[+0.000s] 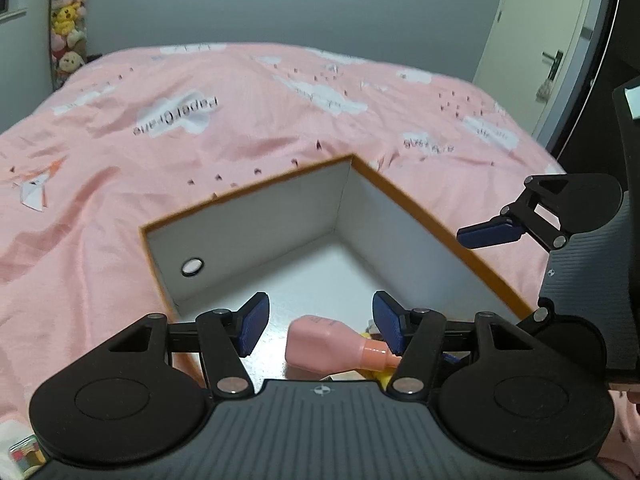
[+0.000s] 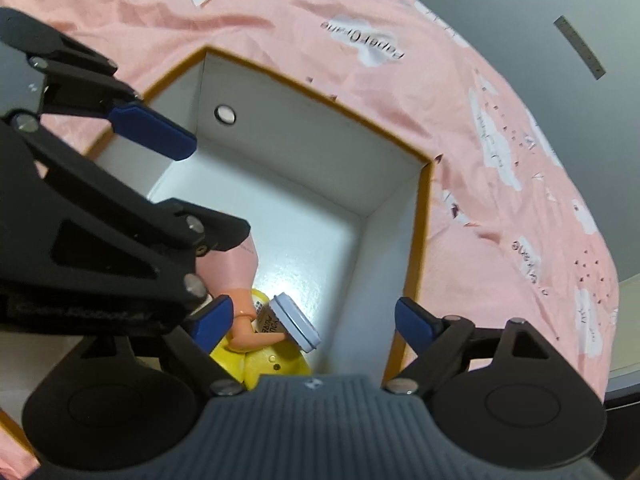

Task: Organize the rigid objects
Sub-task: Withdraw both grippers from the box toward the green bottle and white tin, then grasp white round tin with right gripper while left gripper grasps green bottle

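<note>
An open box with an orange rim [image 1: 400,196] and white inside lies on the pink bed. On its floor lie a pink bottle [image 1: 320,344], a small jar with a white lid [image 2: 294,320] and a yellow object [image 2: 276,364], piled together in one corner. My left gripper [image 1: 322,326] is open above the pink bottle, its pads clear of it. My right gripper [image 2: 312,320] hovers open over the jar and the bottle's neck [image 2: 244,332] without touching either. One blue finger of each gripper shows in the other's view: the right's finger [image 1: 490,234] and the left's finger [image 2: 152,132].
The box wall has a round metal-ringed hole [image 1: 192,267]. The pink printed bed cover [image 1: 160,120] spreads all round the box. Plush toys [image 1: 68,20] hang at the far left wall, and a door [image 1: 552,60] stands at the right. A small colourful item [image 1: 24,452] lies at the lower left.
</note>
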`<state>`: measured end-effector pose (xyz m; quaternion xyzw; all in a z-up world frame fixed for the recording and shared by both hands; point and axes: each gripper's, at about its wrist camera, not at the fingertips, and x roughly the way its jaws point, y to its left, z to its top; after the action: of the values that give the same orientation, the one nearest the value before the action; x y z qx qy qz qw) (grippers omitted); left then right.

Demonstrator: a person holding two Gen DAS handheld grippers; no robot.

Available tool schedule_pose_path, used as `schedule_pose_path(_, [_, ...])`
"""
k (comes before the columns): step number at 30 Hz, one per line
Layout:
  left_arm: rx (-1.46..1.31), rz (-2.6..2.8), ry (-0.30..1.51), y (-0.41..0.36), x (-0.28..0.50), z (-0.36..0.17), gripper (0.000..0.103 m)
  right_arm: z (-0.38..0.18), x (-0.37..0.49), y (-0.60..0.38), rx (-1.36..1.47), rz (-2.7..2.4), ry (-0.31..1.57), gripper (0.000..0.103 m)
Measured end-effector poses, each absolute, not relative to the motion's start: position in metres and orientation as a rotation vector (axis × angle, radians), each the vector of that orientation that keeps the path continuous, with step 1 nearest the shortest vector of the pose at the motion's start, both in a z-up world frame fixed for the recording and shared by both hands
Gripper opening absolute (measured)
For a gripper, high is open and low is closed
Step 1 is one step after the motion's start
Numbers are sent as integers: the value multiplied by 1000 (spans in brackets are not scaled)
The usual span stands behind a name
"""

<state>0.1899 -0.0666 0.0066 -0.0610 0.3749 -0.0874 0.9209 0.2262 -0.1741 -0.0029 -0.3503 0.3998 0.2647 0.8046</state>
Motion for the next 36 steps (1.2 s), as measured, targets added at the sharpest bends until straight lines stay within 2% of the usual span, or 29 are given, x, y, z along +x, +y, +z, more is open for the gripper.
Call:
schedule_pose_path(8, [-182,-139,674,-38,151,39,69,36,190,-169,-640,619,738,93])
schedule_pose_path(16, [-200,9,650,-3,116,49,69,47,157,-147,-538,745,678,93])
schedule_pose_path(33, [-292,149,867,70,70,1,68,14,104,-61,-484,964,750,93])
schedule_pose_path(36, [-308,136,923,77,65,-12,68,-1,96,-49,-542,1020,772,89])
